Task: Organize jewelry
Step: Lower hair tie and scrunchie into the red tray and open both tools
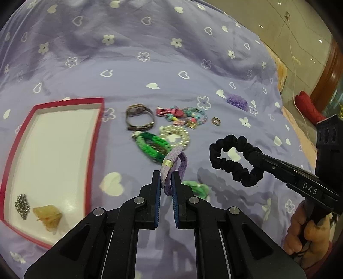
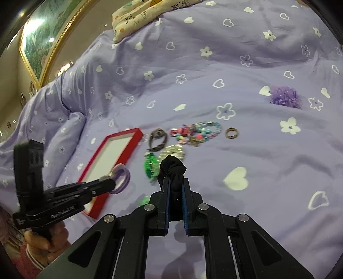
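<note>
The left gripper (image 1: 166,184) is closed on a lilac hair tie (image 1: 174,165), a flat woven band with a small gold clasp, which it holds up above the bedsheet (image 1: 150,70). The right gripper (image 2: 175,186) is closed on a black scrunchie (image 2: 172,168) of soft gathered cloth; in the left view this scrunchie (image 1: 233,158) hangs as an open ring from the fingertips. On the side of the right gripper the letters "DAS" are readable in the left view, and the left gripper, seen from the right view, carries the word "GenRobot.AI". Each gripper is held by a hand (image 1: 304,231), seen at the picture edge. Just under the left gripper a light green tie (image 1: 197,188) lies on the sheet. To the left is a flat red box (image 1: 94,137) with a white inside, and in its near corner lie a silver sparkling piece (image 1: 22,206) and a yellowish clip (image 1: 48,216). Beyond the grippers the other jewelry lies close together: a green braided bracelet (image 1: 152,143), a white pearl bracelet (image 1: 178,134) touching it, a watch (image 1: 138,117) with a metal band, a pink clip (image 1: 166,112) and a colourful bead bracelet (image 1: 196,117). A small metal ring (image 1: 215,121) lies apart on the right, and farther away a purple frilly tie (image 1: 236,102). The sheet is lilac cotton with white hearts and flowers. At the far end a patterned pillow (image 2: 137,15) lies, and a gold-framed picture (image 2: 49,32) hangs on the wall.
</note>
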A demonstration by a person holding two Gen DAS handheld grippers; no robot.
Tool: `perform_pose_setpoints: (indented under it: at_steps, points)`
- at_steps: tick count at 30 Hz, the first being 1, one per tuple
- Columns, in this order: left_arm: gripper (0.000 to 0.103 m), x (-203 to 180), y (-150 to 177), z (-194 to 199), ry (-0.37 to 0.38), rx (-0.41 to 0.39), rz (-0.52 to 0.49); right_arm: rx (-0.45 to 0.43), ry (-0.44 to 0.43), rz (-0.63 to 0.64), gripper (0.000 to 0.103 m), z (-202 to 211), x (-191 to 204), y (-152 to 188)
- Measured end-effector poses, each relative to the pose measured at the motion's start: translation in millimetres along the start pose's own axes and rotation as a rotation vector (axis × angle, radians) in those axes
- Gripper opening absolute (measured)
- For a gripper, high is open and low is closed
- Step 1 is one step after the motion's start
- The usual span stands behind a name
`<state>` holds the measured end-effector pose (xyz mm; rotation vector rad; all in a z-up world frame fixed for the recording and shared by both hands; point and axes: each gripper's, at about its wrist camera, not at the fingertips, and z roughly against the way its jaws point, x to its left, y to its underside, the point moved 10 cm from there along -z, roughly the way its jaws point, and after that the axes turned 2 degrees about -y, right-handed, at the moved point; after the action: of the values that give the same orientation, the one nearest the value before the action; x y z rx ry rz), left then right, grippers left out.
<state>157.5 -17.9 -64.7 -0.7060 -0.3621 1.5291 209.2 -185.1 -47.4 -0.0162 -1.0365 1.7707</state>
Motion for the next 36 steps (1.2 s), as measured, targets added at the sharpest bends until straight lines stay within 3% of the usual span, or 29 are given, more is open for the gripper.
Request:
perform_pose_setpoints:
  at_steps: [22,36]
  points:
    - [0.008,141,14,46,-0.070,-0.076,0.194,0.030,-0.113,0.060,0.009,-70,121,6]
    - [0.008,212,14,41,-0.137,-0.072,0.264,0.102,-0.189,0.107,0.009,-138,190,17]
